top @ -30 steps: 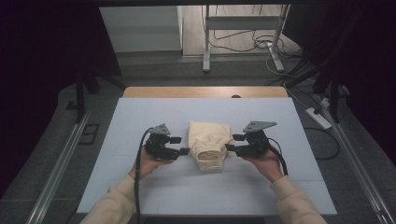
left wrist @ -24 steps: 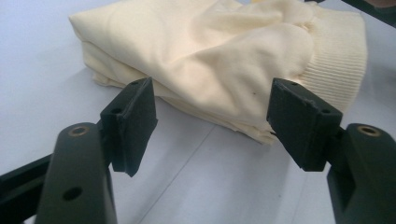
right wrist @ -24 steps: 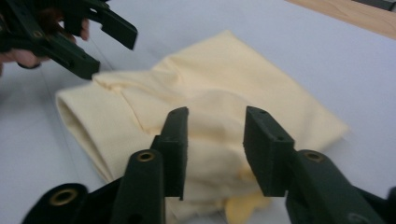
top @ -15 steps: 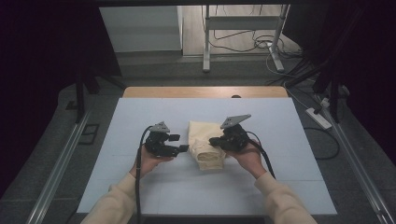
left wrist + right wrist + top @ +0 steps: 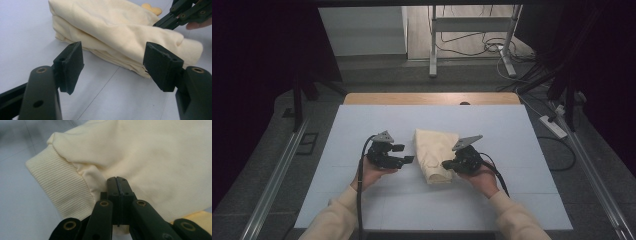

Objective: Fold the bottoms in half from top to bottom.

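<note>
The folded cream sweatshirt (image 5: 435, 155) lies mid-table, soft and floppy, best taken at its ribbed cuff (image 5: 60, 190). At its 3 o'clock the right gripper (image 5: 117, 182) has just pinched closed against the fabric. At 9 o'clock the left gripper (image 5: 113, 65) gapes empty.

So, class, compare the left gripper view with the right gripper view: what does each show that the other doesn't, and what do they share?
Left gripper view: the left gripper with its jaws apart, just short of the folded stack's side, and the right gripper beyond it.
Right gripper view: a ribbed cuff, and the right gripper's jaws shut, tips against the cloth.
Both: the cream garment on the pale table.
</note>
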The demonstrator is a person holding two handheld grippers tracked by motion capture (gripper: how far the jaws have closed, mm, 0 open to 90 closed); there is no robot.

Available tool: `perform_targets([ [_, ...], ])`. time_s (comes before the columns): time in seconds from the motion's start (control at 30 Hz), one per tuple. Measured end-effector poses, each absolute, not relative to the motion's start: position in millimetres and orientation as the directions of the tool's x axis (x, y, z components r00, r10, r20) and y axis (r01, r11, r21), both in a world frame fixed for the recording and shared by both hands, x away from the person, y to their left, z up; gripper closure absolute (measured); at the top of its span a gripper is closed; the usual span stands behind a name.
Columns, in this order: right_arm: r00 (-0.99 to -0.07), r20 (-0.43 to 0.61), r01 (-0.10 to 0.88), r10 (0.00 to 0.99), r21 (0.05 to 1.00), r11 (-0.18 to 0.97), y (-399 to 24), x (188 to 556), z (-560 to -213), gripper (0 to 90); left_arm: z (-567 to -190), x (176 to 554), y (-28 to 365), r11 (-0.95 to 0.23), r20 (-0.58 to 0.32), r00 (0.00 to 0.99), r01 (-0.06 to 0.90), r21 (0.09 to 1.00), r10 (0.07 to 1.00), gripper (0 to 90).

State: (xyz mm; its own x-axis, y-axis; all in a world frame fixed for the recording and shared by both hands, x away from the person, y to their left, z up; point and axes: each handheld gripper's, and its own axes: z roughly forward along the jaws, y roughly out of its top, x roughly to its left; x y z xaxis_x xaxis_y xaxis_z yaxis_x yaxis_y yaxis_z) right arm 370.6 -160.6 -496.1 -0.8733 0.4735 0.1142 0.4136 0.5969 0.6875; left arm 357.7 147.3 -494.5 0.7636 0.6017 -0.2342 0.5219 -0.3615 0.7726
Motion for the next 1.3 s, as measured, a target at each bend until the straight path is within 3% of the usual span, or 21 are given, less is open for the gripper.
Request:
perform_targets([
  [0.4, -0.881, 0.061, 0.360, 0.468, 0.730, 0.581, -161, 367, -490, 89.1, -497, 356, 147, -0.370, -0.229, 0.764, 0.522, 0.769, 0.603, 31.3],
  [0.77, -0.850, 0.041, 0.359, 0.525, 0.774, 0.521, -201, 353, -479, 88.8, -499, 346, 150, -0.374, -0.219, 0.760, 0.523, 0.766, 0.612, 30.5],
  [0.93, -0.838, 0.046, 0.380, 0.545, 0.765, 0.521, -213, 350, -484, 76.2, -501, 340, 155, -0.374, -0.216, 0.755, 0.526, 0.764, 0.620, 30.2],
  [1.03, -0.830, 0.053, 0.395, 0.555, 0.758, 0.519, -218, 349, -488, 60.7, -504, 338, 158, -0.375, -0.217, 0.750, 0.532, 0.759, 0.625, 29.7],
  [1.17, -0.820, 0.036, 0.394, 0.572, 0.759, 0.518, -222, 345, -490, 48.1, -505, 334, 162, -0.366, -0.221, 0.743, 0.537, 0.760, 0.632, 29.4],
  [1.3, -0.817, 0.036, 0.394, 0.576, 0.765, 0.510, -227, 342, -492, 43.9, -505, 328, 169, -0.361, -0.218, 0.738, 0.538, 0.762, 0.639, 29.3],
])
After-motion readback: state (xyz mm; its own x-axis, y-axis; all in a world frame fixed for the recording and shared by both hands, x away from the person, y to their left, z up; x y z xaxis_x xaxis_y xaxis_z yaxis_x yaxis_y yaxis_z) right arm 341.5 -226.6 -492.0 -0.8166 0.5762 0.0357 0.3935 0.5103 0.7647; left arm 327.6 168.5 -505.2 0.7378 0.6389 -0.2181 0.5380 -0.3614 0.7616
